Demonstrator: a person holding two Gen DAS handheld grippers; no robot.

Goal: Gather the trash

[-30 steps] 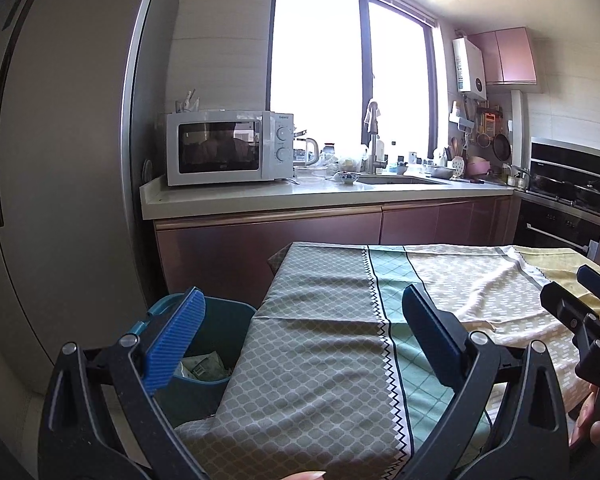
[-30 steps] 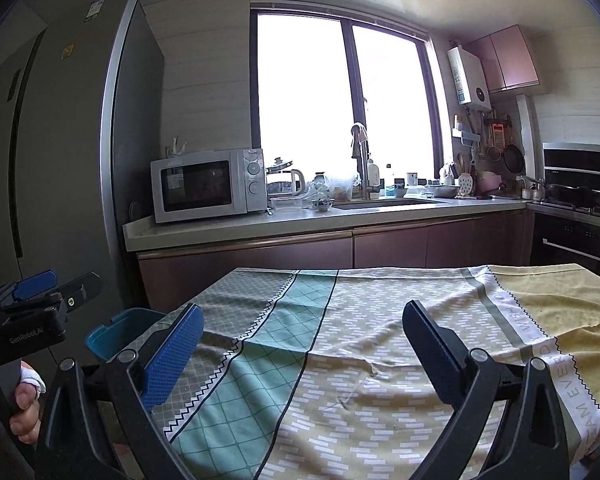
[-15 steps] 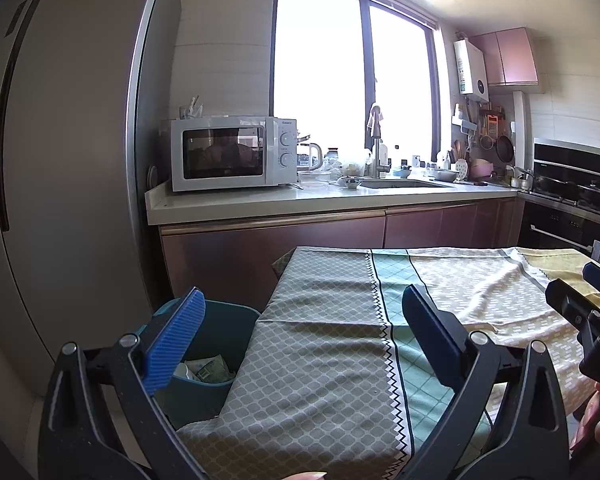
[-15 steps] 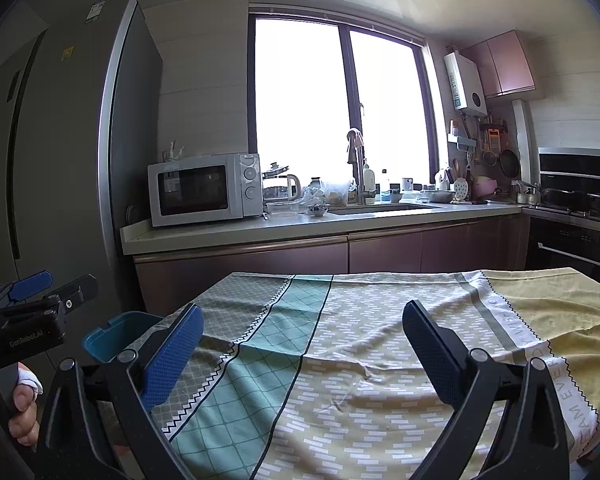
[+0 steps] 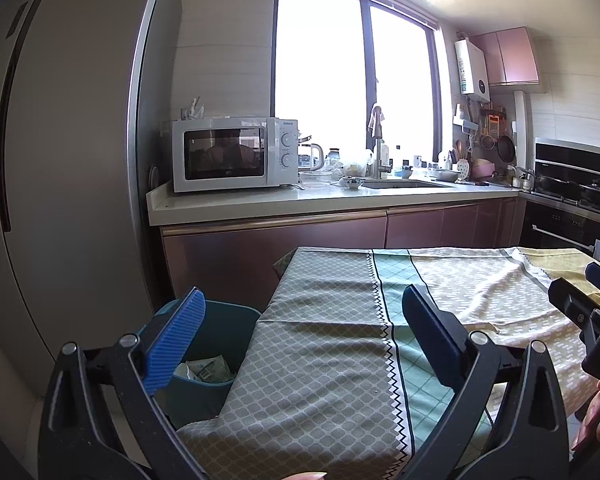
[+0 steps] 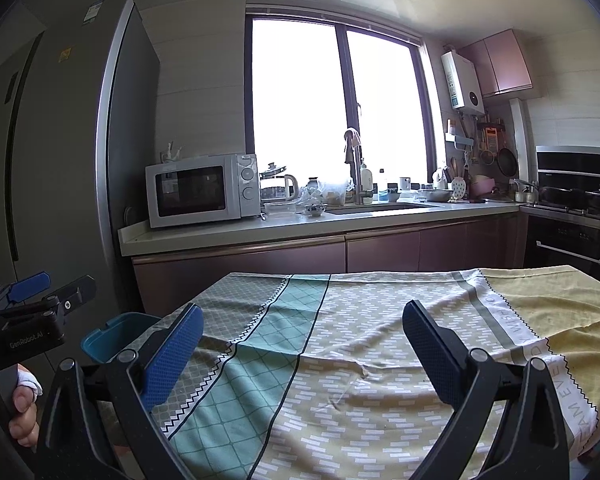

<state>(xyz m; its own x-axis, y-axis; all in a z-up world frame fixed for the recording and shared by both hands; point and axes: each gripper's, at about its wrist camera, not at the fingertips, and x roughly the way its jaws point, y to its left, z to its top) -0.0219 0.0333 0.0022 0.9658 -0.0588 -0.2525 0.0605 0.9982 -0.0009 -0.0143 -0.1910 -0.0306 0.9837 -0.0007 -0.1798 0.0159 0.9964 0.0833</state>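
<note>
A blue trash bin (image 5: 220,344) stands on the floor at the table's left end, with crumpled paper trash (image 5: 206,370) inside it. Its rim (image 6: 112,336) also shows at the left of the right wrist view. My left gripper (image 5: 300,328) hangs open over the table's left edge, its left finger above the bin, nothing between its fingers. My right gripper (image 6: 302,340) is open and empty above the patterned tablecloth (image 6: 360,340). Each gripper appears at the side of the other's view, held by a hand.
A tall grey fridge (image 5: 60,160) stands left of the bin. Behind the table runs a counter (image 5: 300,200) with a microwave (image 5: 232,154), a kettle, bowls and a sink. An oven (image 5: 572,216) and stove are at the right.
Both views have tilted up and drawn back slightly, so the table and bin sit lower in frame. Both grippers stay open and empty.
</note>
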